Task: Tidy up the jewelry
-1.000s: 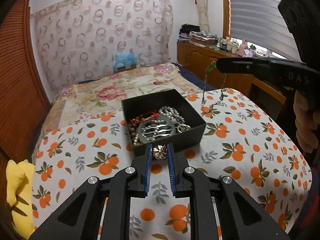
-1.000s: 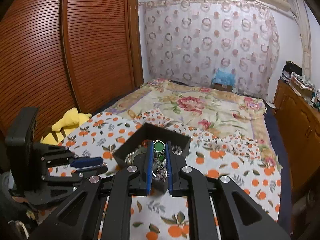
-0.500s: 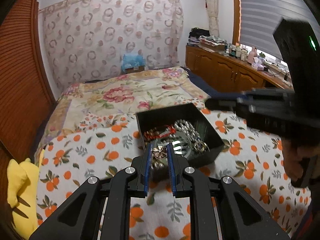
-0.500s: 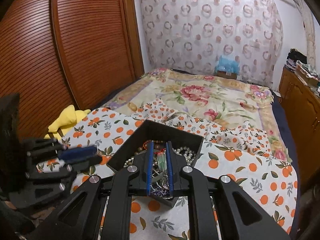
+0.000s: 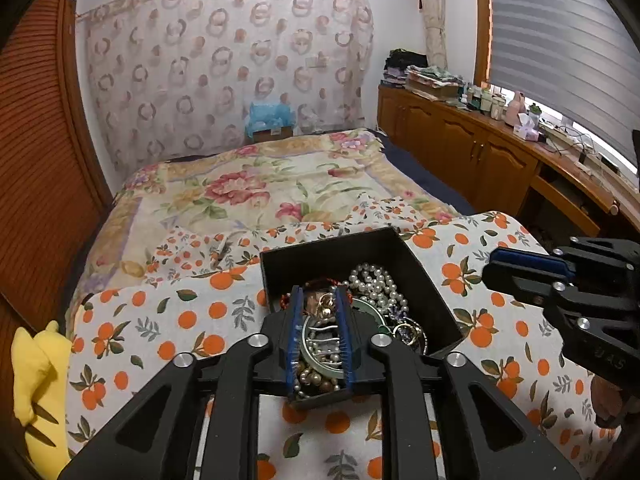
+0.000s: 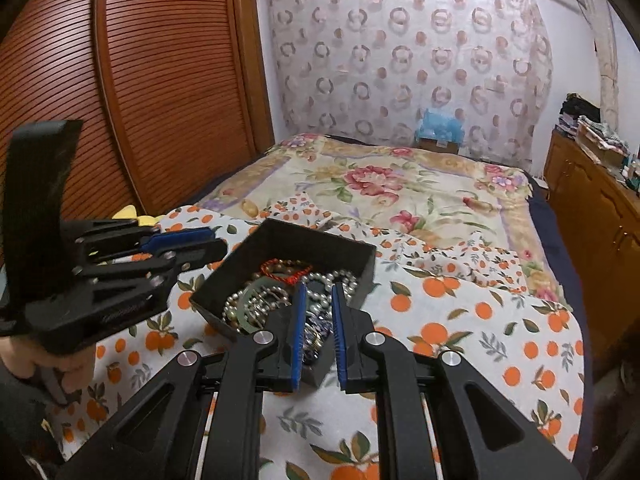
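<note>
A black box (image 5: pixel 332 248) full of jewelry sits on an orange-print cloth. It holds pearl strands (image 5: pixel 374 280), a green bangle (image 6: pixel 246 300) and a red bead bracelet (image 6: pixel 286 270). My left gripper (image 5: pixel 319 292) hovers over the box's near side. Its jaws are opening, and a small gold flower piece (image 5: pixel 326 303) sits loose between them. My right gripper (image 6: pixel 319 286) is at the box's (image 6: pixel 304 240) near corner, jaws slightly apart with nothing pinched; only the jewelry in the box shows through the gap. In the left wrist view it (image 5: pixel 492 268) sits right of the box.
The orange-print cloth (image 5: pixel 160 320) lies over a floral bedspread (image 5: pixel 248 188). A yellow soft thing (image 5: pixel 36 380) lies at the cloth's left edge. Slatted wooden doors (image 6: pixel 160 100) stand on the left and a cluttered wooden cabinet (image 5: pixel 480 152) on the right. A hand (image 6: pixel 76 372) holds the left gripper.
The left gripper carried the flower piece forward over the box and its jaws widened. The green-pendant necklace is no longer between the right jaws. The right gripper drew back toward the box's corner.
</note>
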The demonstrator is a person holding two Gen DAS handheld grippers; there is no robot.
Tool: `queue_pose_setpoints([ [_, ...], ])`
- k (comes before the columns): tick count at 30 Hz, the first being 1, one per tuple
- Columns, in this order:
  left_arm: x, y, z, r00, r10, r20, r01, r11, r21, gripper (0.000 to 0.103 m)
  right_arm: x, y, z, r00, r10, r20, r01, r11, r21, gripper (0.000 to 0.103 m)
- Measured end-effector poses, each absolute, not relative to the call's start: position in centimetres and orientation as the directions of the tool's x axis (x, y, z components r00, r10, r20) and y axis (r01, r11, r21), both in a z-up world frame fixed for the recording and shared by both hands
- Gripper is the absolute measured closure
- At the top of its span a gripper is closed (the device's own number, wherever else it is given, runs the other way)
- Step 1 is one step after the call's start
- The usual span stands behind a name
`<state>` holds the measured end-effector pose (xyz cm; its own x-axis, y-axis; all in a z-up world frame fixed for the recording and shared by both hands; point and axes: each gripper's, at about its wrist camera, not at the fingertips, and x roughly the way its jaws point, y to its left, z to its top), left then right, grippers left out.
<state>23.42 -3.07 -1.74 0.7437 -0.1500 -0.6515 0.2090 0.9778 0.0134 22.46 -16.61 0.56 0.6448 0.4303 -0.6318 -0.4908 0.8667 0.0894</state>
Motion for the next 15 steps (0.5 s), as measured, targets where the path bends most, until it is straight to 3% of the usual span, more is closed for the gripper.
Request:
queue_pose_setpoints([
  [2,23.1,-3.0,-1.8,0.748,-0.149,-0.647,0.206,0.978,0.013,0.066,22.1,-17.0,0.5,0.652,0.425,-0.628,-0.481,0.872,0.091,0.088],
  [6,22.3,-2.7,-2.0,0.748,-0.149,-0.647,0.197,0.98,0.002,0.061,21.2,-17.9,0.4,0.665,0.421,-0.617,-0.465,0.88,0.099,0.088],
  [8,21.6,-2.5,-2.0,0.752,-0.134,-0.646,0.187,0.982,0.015,0.043,20.9,-18.1,0.4,0.676,0.412,-0.611,-0.453,0.886,0.096,0.088],
  [10,20.8,-2.3,-1.7,0.766,-0.124,-0.631,0.181,0.983,0.026,0.034,20.3,-18.2,0.6,0.685,0.409,-0.603,-0.443,0.891,0.1,0.088],
  [11,20.3,-2.2,-1.6,0.771,-0.122,-0.626,0.179,0.983,0.029,0.03,20.0,-18.3,0.6,0.689,0.408,-0.599,-0.439,0.893,0.103,0.086],
  [13,19.2,-1.9,-1.4,0.778,-0.116,-0.618,0.166,0.986,0.024,0.023,19.2,-18.6,0.8,0.702,0.406,-0.585,-0.427,0.897,0.11,0.067],
  [15,18.2,-1.6,-1.0,0.782,-0.126,-0.611,0.164,0.986,0.006,0.022,18.4,-18.7,1.1,0.715,0.403,-0.571,-0.417,0.902,0.115,0.065],
])
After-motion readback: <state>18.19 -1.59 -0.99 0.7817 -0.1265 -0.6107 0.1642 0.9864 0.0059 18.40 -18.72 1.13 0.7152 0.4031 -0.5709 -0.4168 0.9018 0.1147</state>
